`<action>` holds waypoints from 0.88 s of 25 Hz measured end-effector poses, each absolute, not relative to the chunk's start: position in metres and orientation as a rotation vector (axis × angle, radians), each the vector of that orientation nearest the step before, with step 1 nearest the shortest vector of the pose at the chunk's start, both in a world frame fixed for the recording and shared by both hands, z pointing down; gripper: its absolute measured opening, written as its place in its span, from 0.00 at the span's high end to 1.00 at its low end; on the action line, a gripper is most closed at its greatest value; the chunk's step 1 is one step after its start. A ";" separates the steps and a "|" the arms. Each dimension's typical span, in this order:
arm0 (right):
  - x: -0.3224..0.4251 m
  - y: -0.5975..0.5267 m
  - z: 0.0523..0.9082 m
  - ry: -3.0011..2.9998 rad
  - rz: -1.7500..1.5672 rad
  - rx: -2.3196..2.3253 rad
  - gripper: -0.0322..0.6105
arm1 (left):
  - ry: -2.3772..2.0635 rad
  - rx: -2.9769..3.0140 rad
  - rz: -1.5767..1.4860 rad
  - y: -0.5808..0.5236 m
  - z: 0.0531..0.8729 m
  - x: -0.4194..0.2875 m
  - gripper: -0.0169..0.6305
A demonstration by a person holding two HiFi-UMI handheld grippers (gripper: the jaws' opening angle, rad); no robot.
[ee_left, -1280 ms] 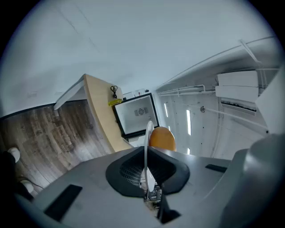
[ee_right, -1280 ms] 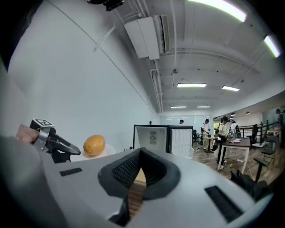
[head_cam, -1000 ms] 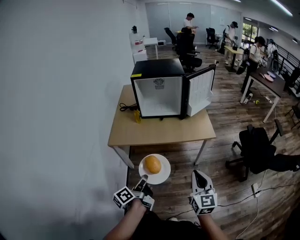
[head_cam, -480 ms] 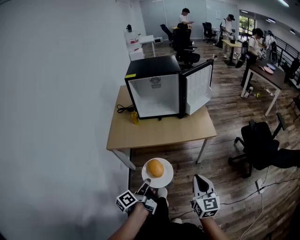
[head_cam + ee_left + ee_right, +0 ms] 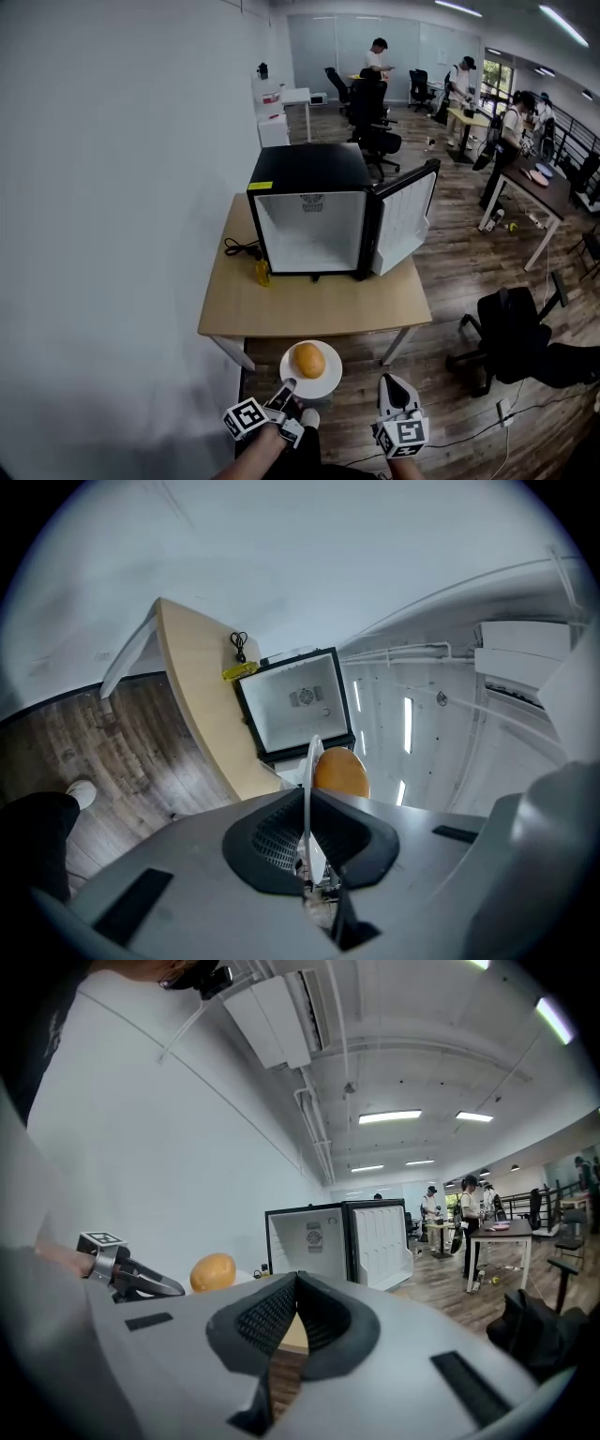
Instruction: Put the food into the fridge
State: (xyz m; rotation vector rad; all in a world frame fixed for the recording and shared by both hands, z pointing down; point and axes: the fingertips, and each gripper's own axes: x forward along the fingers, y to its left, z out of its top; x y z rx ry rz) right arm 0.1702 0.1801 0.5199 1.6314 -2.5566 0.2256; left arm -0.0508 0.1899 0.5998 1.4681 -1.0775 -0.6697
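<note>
left claw (image 5: 289, 383) clamped on plate (image 5: 330, 374) rim, food (image 5: 308, 360) just ahead (right claw (image 5: 392, 381) closed, empty)

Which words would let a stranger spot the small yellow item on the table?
Find the wooden table by the white wall, bearing an open black mini fridge. Left of the fridge's front, beside a black cable, stands a small yellow object, the only yellow thing on the tabletop.

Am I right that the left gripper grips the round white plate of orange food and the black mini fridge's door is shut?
Not quite: the head view shows the black mini fridge with its door open. The left gripper does grip the round white plate of orange food.
</note>
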 end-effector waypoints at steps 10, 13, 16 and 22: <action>0.137 0.086 0.527 -2.494 0.258 1.629 0.86 | -1.047 1.477 -0.635 0.097 0.608 -0.071 0.94; 0.129 0.062 0.527 -2.468 0.259 1.651 0.86 | -1.037 1.530 -0.584 0.068 0.607 -0.078 0.94; 0.120 0.040 0.524 -2.461 0.241 1.667 0.86 | -1.007 1.542 -0.580 0.037 0.604 -0.084 0.94; 0.116 0.004 0.542 -2.327 0.348 1.805 0.86 | -0.975 1.588 -0.545 -0.015 0.610 -0.095 0.94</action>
